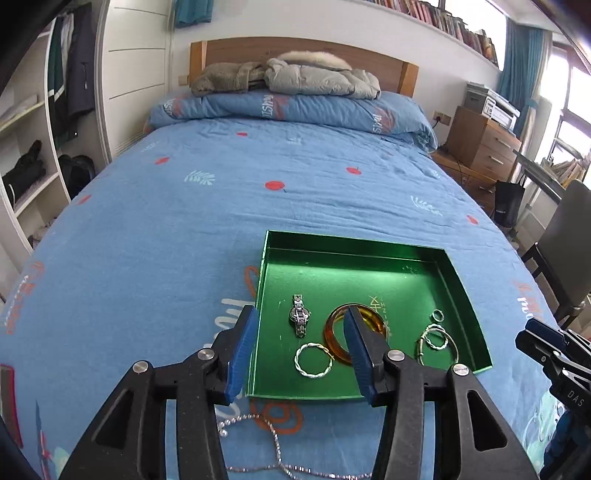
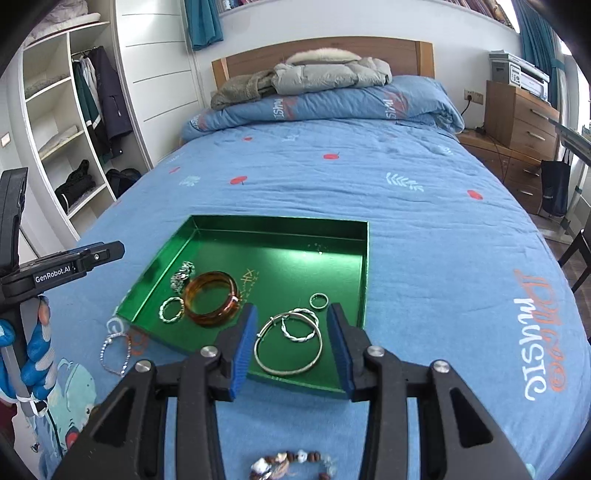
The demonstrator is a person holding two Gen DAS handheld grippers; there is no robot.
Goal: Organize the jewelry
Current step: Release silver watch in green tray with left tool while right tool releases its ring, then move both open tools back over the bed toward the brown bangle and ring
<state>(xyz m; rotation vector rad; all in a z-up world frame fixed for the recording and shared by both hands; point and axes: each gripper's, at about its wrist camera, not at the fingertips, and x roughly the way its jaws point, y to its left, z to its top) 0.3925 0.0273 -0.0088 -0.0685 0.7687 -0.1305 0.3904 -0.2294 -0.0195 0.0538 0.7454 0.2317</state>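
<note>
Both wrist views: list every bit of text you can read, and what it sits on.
"GenRobot.AI": white label on the left gripper, seen in the right wrist view.
"DAS": side of the right gripper, seen in the left wrist view.
"music": large print on the blue bedsheet, repeated on the folded duvet.
Gold mark on the green tray floor: too small to read.
Book spines on the wall shelf: too blurred.
</note>
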